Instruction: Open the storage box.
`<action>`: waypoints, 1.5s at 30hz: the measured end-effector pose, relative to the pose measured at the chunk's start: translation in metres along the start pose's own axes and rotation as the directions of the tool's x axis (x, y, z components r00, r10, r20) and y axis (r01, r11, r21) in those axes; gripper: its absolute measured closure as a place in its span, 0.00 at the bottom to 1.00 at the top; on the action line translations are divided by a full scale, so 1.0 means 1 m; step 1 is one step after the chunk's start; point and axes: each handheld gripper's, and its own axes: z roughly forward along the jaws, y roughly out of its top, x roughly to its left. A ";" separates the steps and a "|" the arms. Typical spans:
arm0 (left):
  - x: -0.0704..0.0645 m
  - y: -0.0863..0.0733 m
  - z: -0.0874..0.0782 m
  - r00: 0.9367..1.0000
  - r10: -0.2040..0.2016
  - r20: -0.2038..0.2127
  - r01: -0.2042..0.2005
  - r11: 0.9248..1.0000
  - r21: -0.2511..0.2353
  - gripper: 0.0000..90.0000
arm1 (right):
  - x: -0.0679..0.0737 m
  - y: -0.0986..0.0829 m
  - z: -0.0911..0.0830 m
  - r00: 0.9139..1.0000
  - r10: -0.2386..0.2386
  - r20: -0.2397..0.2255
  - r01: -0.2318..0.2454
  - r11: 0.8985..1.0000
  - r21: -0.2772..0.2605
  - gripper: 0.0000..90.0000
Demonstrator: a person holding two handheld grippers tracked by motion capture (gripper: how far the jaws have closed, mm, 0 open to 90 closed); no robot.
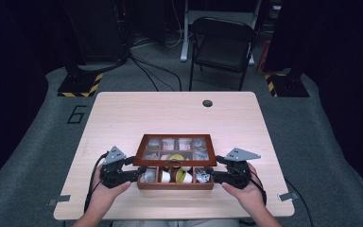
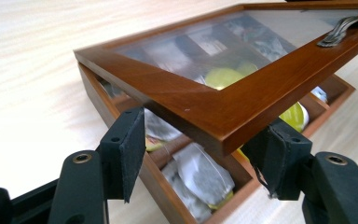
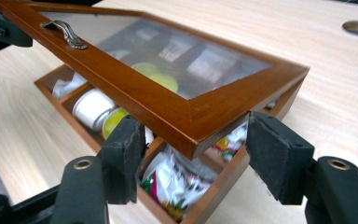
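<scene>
both grippers sit at the near corners of a wooden box (image 1: 175, 185) on the table (image 1: 123, 118), one on each side, each held from below by a hand. left gripper (image 1: 139, 174) is at the box's left front corner and right gripper (image 1: 210, 176) at its right front corner.

in the left gripper view the left gripper (image 2: 200, 149) has its jaws spread wide, standing either side of the corner of the raised lid (image 2: 205, 112); the lid's corner lies between the pads and i cannot tell whether it rests on either one. in the right gripper view the right gripper (image 3: 193, 154) is likewise spread apart, its pads flanking the other front corner of the lid (image 3: 177, 109), with a visible gap on the right side.

the lid is a brown wooden frame with a clear pane, tilted up at the front and lower at the back edge. a small metal handle (image 3: 64, 32) sits on the middle of its front rail.

under the lid, the open compartments hold tea bags (image 2: 200, 175), a white pod (image 3: 93, 108), yellow-topped pods (image 2: 292, 116) and a colourful packet (image 3: 177, 184). the box lies near the table's front edge, roughly centred.
</scene>
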 end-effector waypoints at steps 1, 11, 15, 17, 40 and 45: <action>0.001 0.002 0.000 1.000 0.002 -0.007 -0.002 1.000 -0.017 0.43 | -0.001 0.003 0.000 1.000 -0.004 0.002 0.004 1.000 -0.005 0.41; 0.005 0.023 -0.003 0.999 0.032 -0.015 -0.032 0.999 -0.036 0.43 | -0.007 0.022 -0.001 1.000 0.017 0.003 -0.017 1.000 -0.026 0.41; 0.005 0.025 -0.003 1.000 0.026 -0.017 -0.027 0.999 -0.042 0.43 | -0.008 0.025 0.000 1.000 0.011 0.002 -0.011 1.000 -0.026 0.41; 0.006 0.026 -0.003 1.000 0.018 -0.008 -0.018 0.999 -0.042 0.43 | -0.008 0.026 0.000 1.000 0.010 0.002 -0.010 1.000 -0.026 0.41; 0.023 0.072 0.003 1.000 -0.003 -0.020 0.001 0.997 -0.083 0.43 | -0.031 0.070 0.010 0.999 0.045 0.009 -0.044 0.998 -0.055 0.44; 0.026 0.080 0.006 1.000 -0.008 -0.027 0.005 0.996 -0.093 0.43 | -0.035 0.078 0.014 0.999 0.052 0.015 -0.051 0.997 -0.059 0.44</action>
